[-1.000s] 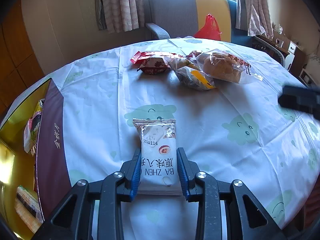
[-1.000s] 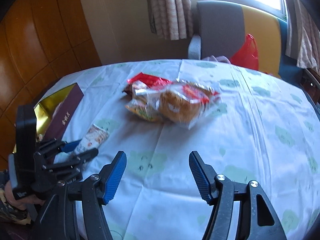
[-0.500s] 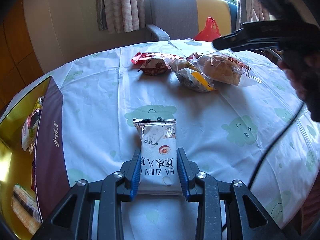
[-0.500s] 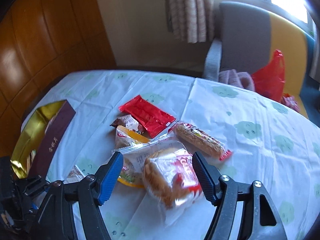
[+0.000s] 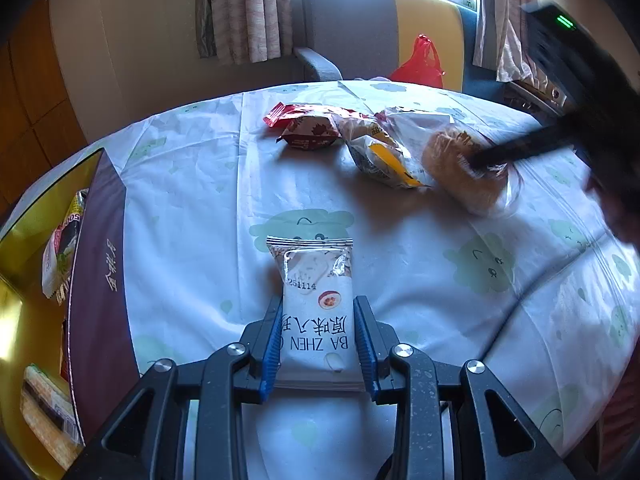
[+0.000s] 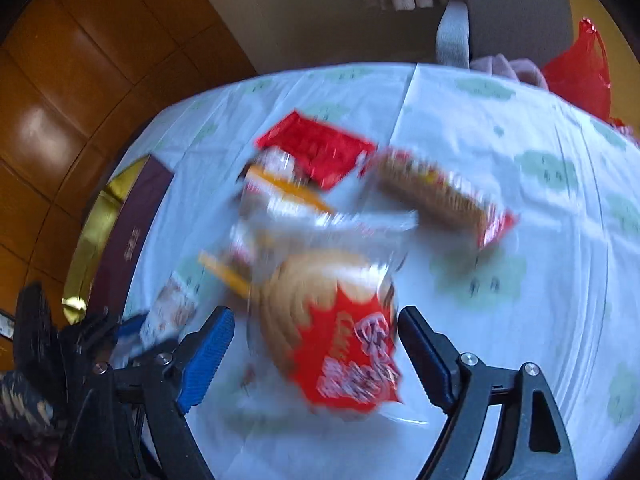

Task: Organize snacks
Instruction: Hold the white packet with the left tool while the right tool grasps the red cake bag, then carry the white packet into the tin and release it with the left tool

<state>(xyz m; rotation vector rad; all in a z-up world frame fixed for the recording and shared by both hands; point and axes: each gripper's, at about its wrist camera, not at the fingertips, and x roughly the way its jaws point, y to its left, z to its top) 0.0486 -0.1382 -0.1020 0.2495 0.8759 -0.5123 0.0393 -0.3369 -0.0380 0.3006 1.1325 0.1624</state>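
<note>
Between the blue pads of the left gripper, seen from its own camera, a white "BA ZHEN" snack packet is clamped, lying on the tablecloth. Left of it stands a maroon and gold box with snacks inside; ahead lies a snack pile. From the right wrist, blurred, the right gripper gapes wide around a clear bread bag with a red label, its pads apart from the bag.

Bare strip of white cloud-print tablecloth between maroon gold-lined gift box and clustered snack packets; box wall bounds left side.
</note>
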